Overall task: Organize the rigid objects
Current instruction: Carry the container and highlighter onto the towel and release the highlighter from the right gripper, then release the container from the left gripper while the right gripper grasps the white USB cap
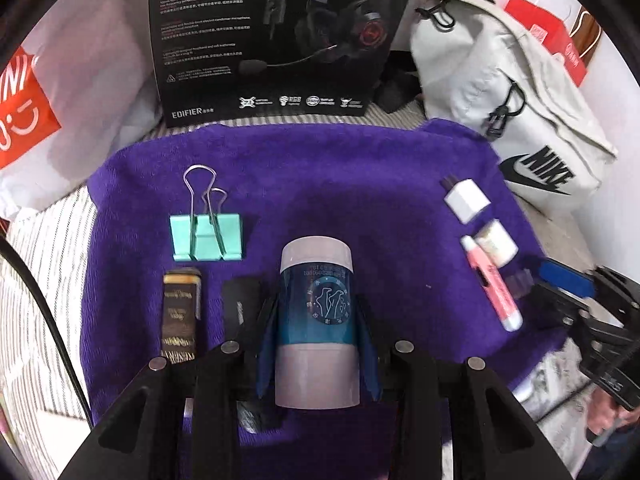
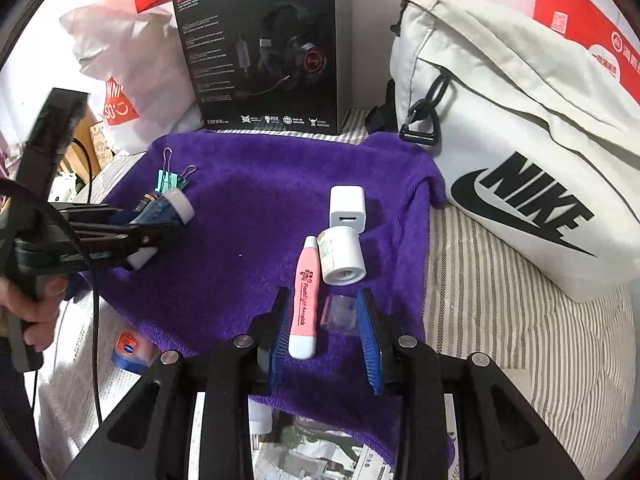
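Observation:
On a purple towel (image 1: pixel 320 184) my left gripper (image 1: pixel 318 344) is shut on a blue-and-white cylindrical bottle (image 1: pixel 316 304), held low over the towel's near part. Left of it lie a mint binder clip (image 1: pixel 206 236), a brown-gold tube (image 1: pixel 180 312) and a black item (image 1: pixel 240 304). My right gripper (image 2: pixel 325 340) stands open just above the towel (image 2: pixel 248 200). A pink tube (image 2: pixel 304 304) and a small clear box (image 2: pixel 340 314) lie between its blue pads. Just beyond them are a white jar (image 2: pixel 342 256) and a white charger (image 2: pixel 347 208). The bottle (image 2: pixel 172 208) shows at the left.
A black headset box (image 1: pixel 272 36) stands behind the towel, a white sports bag (image 2: pixel 520 140) to its right and a white-and-red plastic bag (image 1: pixel 60 100) to its left. A striped sheet (image 2: pixel 500 320) surrounds the towel. A small blue tin (image 2: pixel 128 350) lies off its near left corner.

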`<state>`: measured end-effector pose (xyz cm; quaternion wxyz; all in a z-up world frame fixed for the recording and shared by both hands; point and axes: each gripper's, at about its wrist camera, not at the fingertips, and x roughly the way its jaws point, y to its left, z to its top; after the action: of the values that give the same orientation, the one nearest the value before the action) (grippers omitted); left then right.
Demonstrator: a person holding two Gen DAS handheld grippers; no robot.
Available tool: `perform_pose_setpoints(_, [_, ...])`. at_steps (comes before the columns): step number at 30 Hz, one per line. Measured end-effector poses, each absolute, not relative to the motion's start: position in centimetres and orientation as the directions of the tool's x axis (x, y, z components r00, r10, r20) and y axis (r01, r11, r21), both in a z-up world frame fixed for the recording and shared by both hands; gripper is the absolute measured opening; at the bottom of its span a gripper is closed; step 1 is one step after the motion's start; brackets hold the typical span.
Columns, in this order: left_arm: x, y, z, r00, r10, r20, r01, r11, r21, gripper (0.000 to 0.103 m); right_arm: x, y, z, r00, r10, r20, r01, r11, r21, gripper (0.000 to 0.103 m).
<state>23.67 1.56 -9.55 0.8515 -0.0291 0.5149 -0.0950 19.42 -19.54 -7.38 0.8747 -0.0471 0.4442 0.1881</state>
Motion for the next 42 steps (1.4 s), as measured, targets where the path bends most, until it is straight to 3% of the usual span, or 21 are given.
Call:
perform_pose_setpoints(12, [24.1, 0.4, -9.7, 0.473, -0.121, -0.873, 0.170, 0.984, -0.044, 0.034, 19.0, -19.9, -7.7, 0.525, 0.304, -0.795, -0.364, 0.924, 0.113, 0.033])
perform_pose_setpoints(42, [17.4, 0.3, -7.2, 0.461, -0.101, -0.882, 0.149, 0.988, -0.035, 0.048, 12.5, -22.5, -5.6, 0.562, 0.305, -0.769, -0.356, 0.928, 0.107, 0.034])
